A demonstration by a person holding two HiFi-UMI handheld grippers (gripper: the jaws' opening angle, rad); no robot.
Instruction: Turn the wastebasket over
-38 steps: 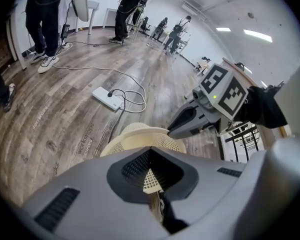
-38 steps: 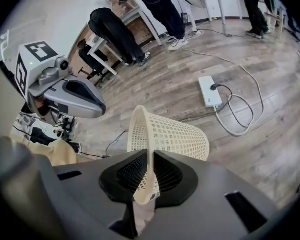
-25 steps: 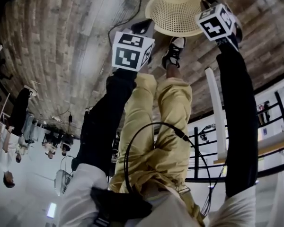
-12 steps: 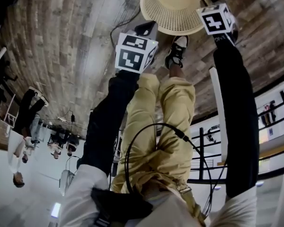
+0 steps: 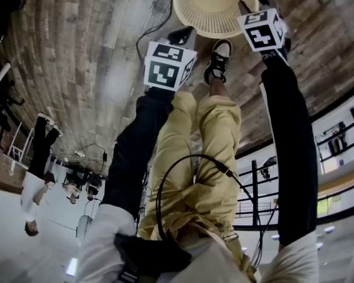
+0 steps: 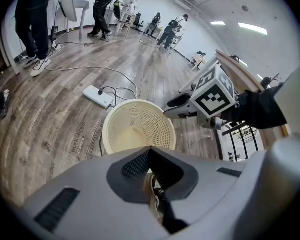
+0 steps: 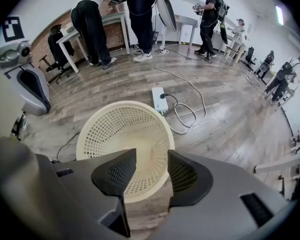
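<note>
- On the wood-plank floor (image 7: 230,119), the wastebasket (image 7: 125,139) stands upright with its round mouth facing up.
- It is cream plastic, with a smooth rolled rim, walls pierced by a fine grid of small square holes, and a solid bottom; the walls narrow toward the base.
- From the head view, the wastebasket (image 5: 215,7) sits just beyond the person's shoe (image 5: 218,61), between the 2 grippers.
- Behind the basket, a white power strip (image 7: 158,98) lies on the floor with a pale cable (image 7: 190,109) looping from it.
- Right gripper (image 7: 146,159): it hangs over the basket's near rim, pointing steeply down. Its jaws have just been opening and stand spread wide. The near wall of the basket shows in the gap, but the pads (image 7: 117,171) do not touch it.
- Left gripper (image 6: 150,151): its 2 jaws are pressed together at the tip and grip nothing. It hovers near the basket's side, apart from it, with the wastebasket (image 6: 135,131) just ahead.
</note>
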